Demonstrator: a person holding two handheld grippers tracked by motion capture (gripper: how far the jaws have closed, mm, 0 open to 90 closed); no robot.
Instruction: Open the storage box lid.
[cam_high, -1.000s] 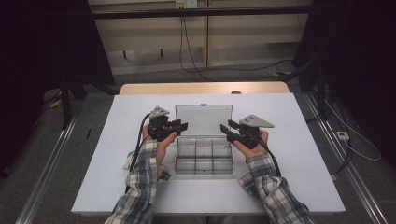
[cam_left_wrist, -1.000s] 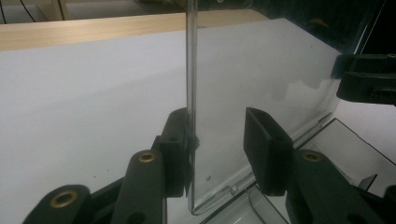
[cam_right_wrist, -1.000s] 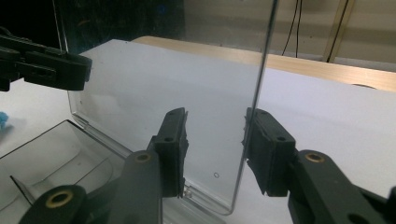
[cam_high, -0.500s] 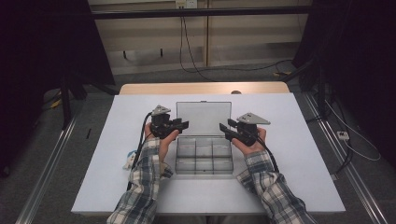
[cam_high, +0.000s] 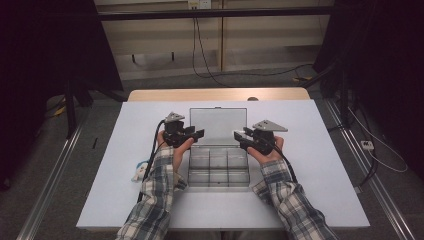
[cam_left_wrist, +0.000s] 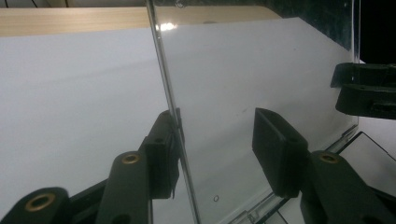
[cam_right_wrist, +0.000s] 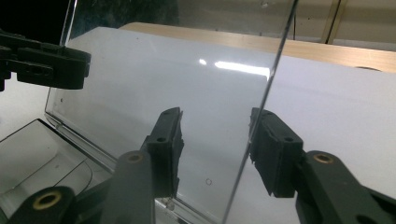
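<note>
A clear plastic compartment box (cam_high: 218, 167) sits mid-table, and its clear lid (cam_high: 218, 125) stands raised behind it. My left gripper (cam_high: 197, 134) is at the lid's left edge, my right gripper (cam_high: 240, 136) at its right edge. In the left gripper view the jaws (cam_left_wrist: 215, 121) stand wide apart astride the lid's edge (cam_left_wrist: 163, 60), which rests against the left jaw. In the right gripper view the jaws (cam_right_wrist: 215, 116) are also apart, with the lid's edge (cam_right_wrist: 275, 56) against the right jaw. Each of those views shows the other gripper across the lid (cam_left_wrist: 364, 91) (cam_right_wrist: 46, 60).
The white tabletop (cam_high: 320, 165) has bare room on both sides of the box. A small white and blue object (cam_high: 139, 172) lies by the left forearm, near the trailing cable. A wooden strip (cam_high: 215, 94) runs along the table's far edge.
Both grippers have moved slightly inward, closing in on the lid's side edges. The box and lid have stayed in place.
</note>
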